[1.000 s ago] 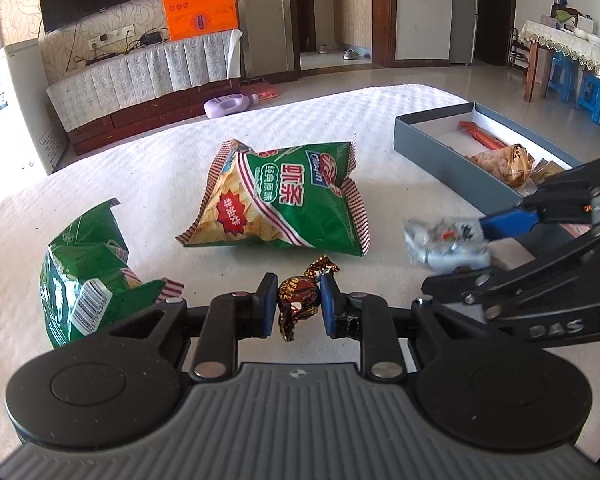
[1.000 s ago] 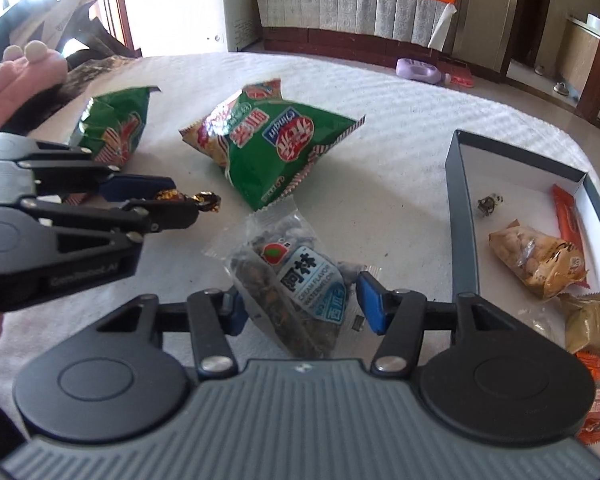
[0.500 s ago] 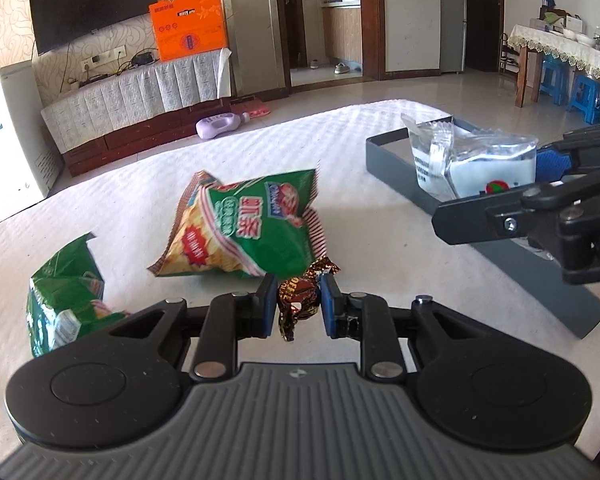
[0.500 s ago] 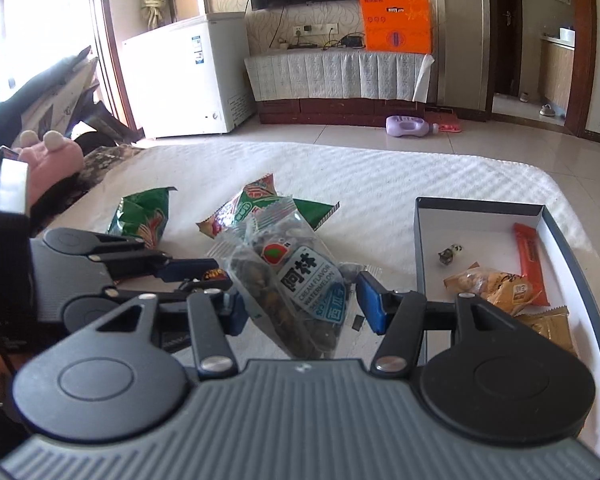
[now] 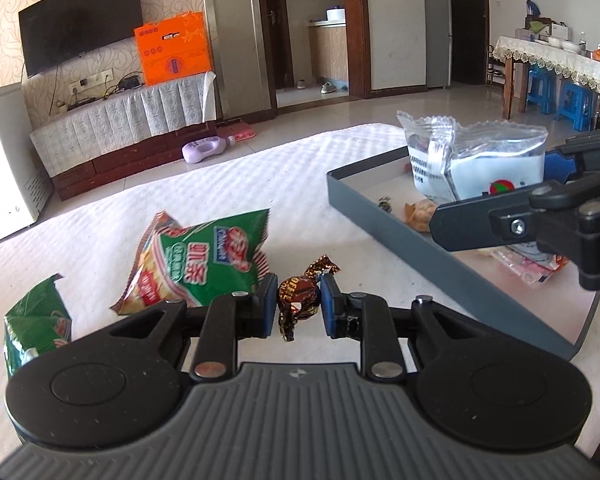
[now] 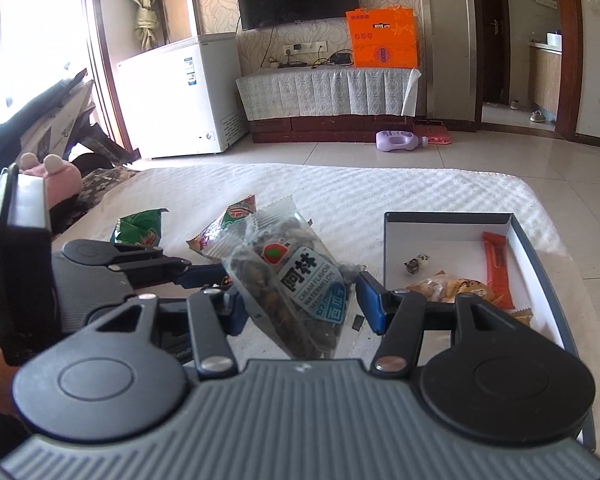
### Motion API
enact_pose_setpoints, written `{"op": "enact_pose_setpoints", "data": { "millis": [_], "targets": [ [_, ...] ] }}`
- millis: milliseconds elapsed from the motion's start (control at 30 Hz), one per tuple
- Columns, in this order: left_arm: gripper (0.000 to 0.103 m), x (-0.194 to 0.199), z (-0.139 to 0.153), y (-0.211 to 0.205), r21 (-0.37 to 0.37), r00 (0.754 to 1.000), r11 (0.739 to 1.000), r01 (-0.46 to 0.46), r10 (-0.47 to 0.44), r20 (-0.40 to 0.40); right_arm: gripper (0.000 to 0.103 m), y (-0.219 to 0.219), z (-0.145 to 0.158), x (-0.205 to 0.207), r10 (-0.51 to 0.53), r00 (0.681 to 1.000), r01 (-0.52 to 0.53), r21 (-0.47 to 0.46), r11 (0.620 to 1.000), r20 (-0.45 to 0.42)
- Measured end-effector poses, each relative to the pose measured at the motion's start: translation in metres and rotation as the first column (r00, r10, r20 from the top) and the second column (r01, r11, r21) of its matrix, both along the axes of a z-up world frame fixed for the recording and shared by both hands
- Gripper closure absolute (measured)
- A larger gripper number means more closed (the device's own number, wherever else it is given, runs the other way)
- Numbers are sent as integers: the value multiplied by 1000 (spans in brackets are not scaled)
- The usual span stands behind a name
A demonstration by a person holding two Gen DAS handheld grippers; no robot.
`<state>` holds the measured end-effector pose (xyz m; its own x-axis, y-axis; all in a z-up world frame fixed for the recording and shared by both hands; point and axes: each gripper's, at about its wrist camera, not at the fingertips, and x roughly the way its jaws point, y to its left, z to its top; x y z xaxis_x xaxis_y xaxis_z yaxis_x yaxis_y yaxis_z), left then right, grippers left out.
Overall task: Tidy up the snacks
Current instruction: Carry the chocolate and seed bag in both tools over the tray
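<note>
My left gripper (image 5: 299, 307) is shut on a brown wrapped candy (image 5: 298, 298), held above the white tablecloth left of the grey box (image 5: 440, 256). My right gripper (image 6: 300, 304) is shut on a clear packet of watermelon seeds (image 6: 296, 284) and holds it in the air. In the left wrist view that packet (image 5: 476, 160) hangs over the box. The box (image 6: 524, 248) holds an orange bar (image 6: 498, 268), a peanut pack (image 6: 456, 286) and a small candy (image 6: 415, 262). Two green snack bags (image 5: 204, 260) (image 5: 36, 320) lie on the table.
The table's far edge drops to a tiled floor with a purple bottle (image 6: 400, 141). A TV stand, an orange box (image 5: 174, 46) and a white freezer (image 6: 180, 96) stand at the wall. A pink plush toy (image 6: 40, 172) sits left of the table.
My right gripper has lifted the seed packet off the table and carried it over the box. My left gripper has risen and moved toward the box, still holding the candy.
</note>
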<state>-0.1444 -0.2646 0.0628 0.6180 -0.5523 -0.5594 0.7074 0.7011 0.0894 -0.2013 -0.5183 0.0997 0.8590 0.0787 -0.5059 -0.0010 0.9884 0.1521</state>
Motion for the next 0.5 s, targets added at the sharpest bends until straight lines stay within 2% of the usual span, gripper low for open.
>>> {"op": "enact_pose_setpoints", "data": {
  "millis": [500],
  "targets": [
    [76,-16,9,-41,-47,999,998,49,-49,3,45,-32,5,-26,-69,997,69,3,998,31]
  ]
}}
